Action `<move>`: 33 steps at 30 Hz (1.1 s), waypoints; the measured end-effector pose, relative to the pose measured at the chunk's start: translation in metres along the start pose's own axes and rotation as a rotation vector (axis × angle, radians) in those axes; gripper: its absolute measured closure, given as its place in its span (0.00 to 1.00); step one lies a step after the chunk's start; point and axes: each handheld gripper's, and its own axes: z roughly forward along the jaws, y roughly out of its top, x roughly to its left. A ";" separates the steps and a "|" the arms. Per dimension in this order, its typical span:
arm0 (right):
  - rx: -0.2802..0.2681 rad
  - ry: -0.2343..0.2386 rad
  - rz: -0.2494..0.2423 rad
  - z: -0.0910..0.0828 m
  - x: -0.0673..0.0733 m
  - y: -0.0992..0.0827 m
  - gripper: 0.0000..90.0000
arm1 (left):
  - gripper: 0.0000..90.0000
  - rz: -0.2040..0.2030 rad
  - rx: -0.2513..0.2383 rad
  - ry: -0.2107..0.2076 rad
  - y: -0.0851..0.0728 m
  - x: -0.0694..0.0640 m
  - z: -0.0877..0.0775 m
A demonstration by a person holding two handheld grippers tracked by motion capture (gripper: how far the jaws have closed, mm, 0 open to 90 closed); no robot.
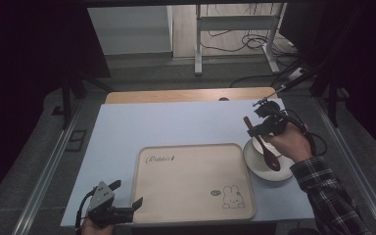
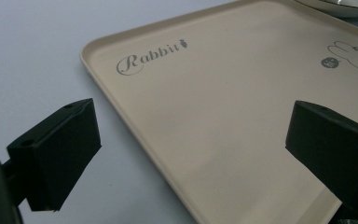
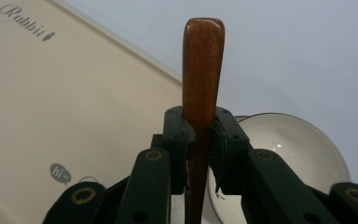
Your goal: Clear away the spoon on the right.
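Note:
A beige tray (image 1: 191, 191) with a rabbit drawing lies at the table's front middle. Right of it stands a white bowl (image 1: 254, 164). My right gripper (image 1: 255, 130) is shut on the handle of a brown wooden spoon (image 1: 269, 155), whose bowl end hangs over the white bowl. In the right gripper view the spoon handle (image 3: 203, 70) rises between the shut jaws, with the white bowl (image 3: 289, 144) below. My left gripper (image 1: 127, 195) stands open at the tray's front left corner, its jaws straddling the tray's rim (image 2: 135, 126) with nothing held.
The pale blue table top (image 1: 176, 122) lies bare behind the tray. A wooden board (image 1: 186, 95) runs along the far edge. Beyond it stand a metal frame (image 1: 235, 34) and floor cables (image 1: 254, 44).

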 end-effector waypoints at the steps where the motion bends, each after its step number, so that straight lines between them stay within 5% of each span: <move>1: 0.000 0.000 0.000 0.000 0.000 0.000 0.86 | 0.03 0.000 0.000 0.000 0.000 0.000 0.000; 17: 0.070 0.050 -0.031 0.019 0.036 -0.011 0.86 | 0.03 -0.001 -0.001 -0.001 0.000 0.000 0.000; 33: 0.144 0.102 -0.015 0.058 0.063 -0.022 0.86 | 0.03 0.002 0.001 -0.002 0.001 0.000 0.001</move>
